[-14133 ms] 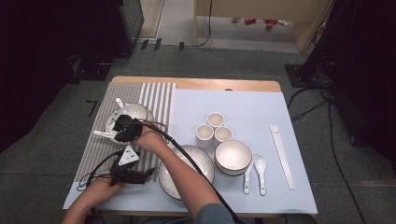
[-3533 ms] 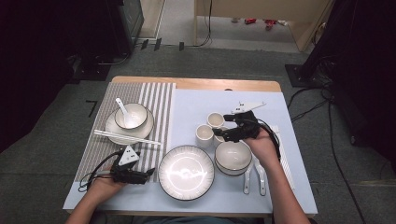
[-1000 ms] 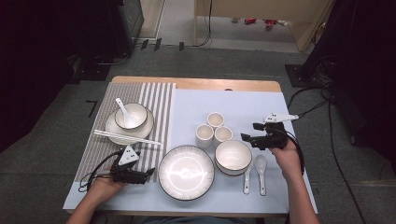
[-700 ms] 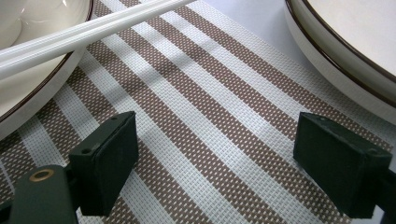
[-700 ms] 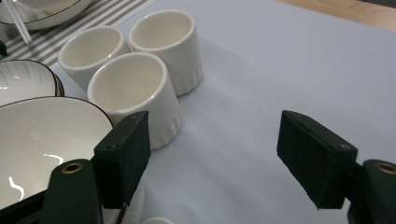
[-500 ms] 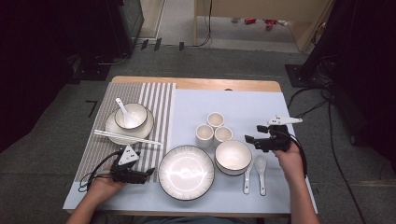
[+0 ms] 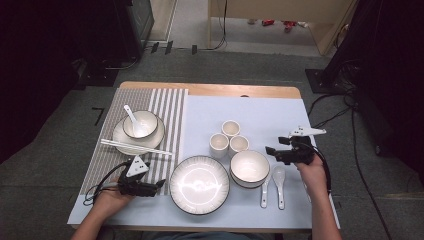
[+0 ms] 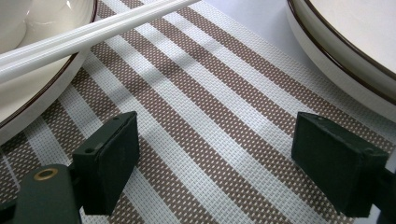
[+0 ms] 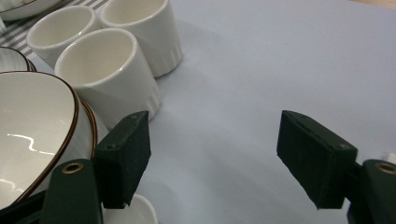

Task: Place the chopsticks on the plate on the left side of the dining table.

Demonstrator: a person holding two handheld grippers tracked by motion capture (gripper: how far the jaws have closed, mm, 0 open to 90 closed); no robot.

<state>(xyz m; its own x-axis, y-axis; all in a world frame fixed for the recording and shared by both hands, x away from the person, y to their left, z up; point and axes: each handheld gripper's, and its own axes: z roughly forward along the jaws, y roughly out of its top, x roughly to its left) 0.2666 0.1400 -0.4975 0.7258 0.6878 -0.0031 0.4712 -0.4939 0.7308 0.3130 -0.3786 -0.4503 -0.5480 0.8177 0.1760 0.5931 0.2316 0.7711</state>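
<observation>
My right gripper (image 7: 268, 150) hangs open and empty just right of the brown-rimmed white bowl (image 7: 249, 166), its jaws pointing left toward it. In the right gripper view the gripper (image 9: 215, 140) is above the pale blue mat (image 9: 261, 70), with the bowl (image 9: 32, 140) and three white cups (image 9: 105, 70) at its left. My left gripper (image 7: 161, 184) lies low on the striped mat (image 7: 165, 105), open, just left of the large plate (image 7: 199, 184). In the left gripper view the gripper (image 8: 215, 140) holds nothing, and white chopsticks (image 8: 93, 32) lie ahead.
A plate with a small bowl and a spoon (image 7: 139, 127) sits at the far left, with chopsticks (image 7: 135, 146) across its near rim. Two white spoons (image 7: 279, 186) lie near the bowl, beside my right hand. The three cups (image 7: 230, 128) stand behind the bowl.
My right gripper has drifted from the cups to the right and toward the near edge, ending lower beside the bowl, its jaws open throughout. The left gripper has stayed put.
</observation>
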